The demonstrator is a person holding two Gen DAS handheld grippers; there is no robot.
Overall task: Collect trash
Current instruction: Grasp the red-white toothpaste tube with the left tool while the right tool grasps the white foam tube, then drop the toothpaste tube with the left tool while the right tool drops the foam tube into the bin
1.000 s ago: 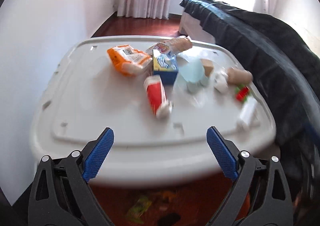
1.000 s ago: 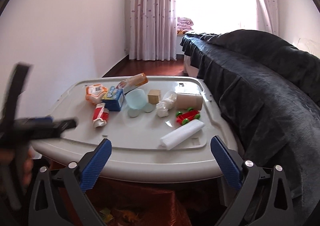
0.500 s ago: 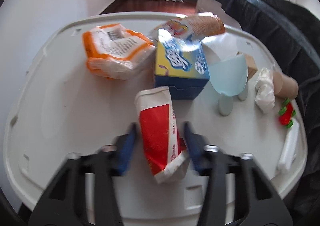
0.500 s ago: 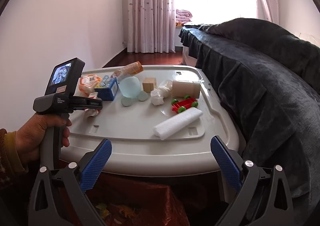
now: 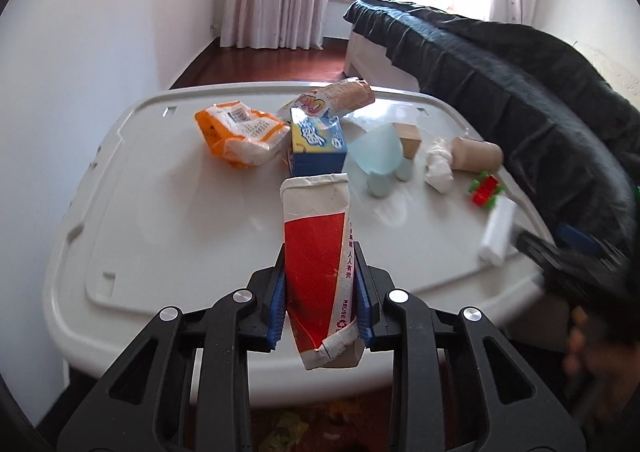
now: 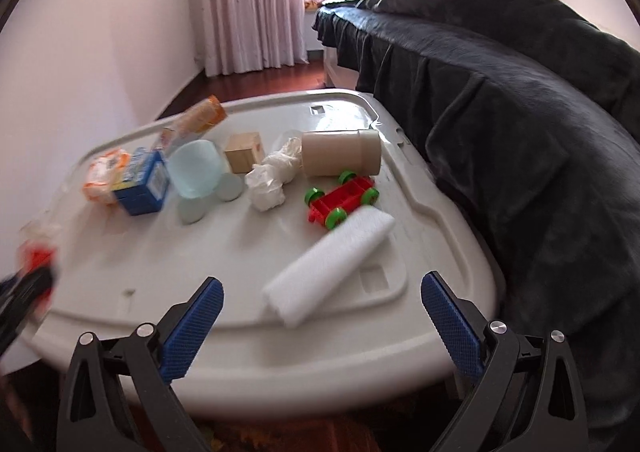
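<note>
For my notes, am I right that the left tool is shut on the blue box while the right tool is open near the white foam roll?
Not quite: the left tool is shut on the red and white carton, not the blue box, as the left wrist view shows. The right tool is indeed open near the white foam roll.

The letters "REUBE" are printed beside a recycling mark on the white edge of the red-and-white carton (image 5: pixel 318 264), above which small Chinese characters can be seen but not read.

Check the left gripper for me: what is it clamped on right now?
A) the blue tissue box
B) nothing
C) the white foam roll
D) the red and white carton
D: the left gripper is shut on the red and white carton, its blue pads pressing both sides.
</note>
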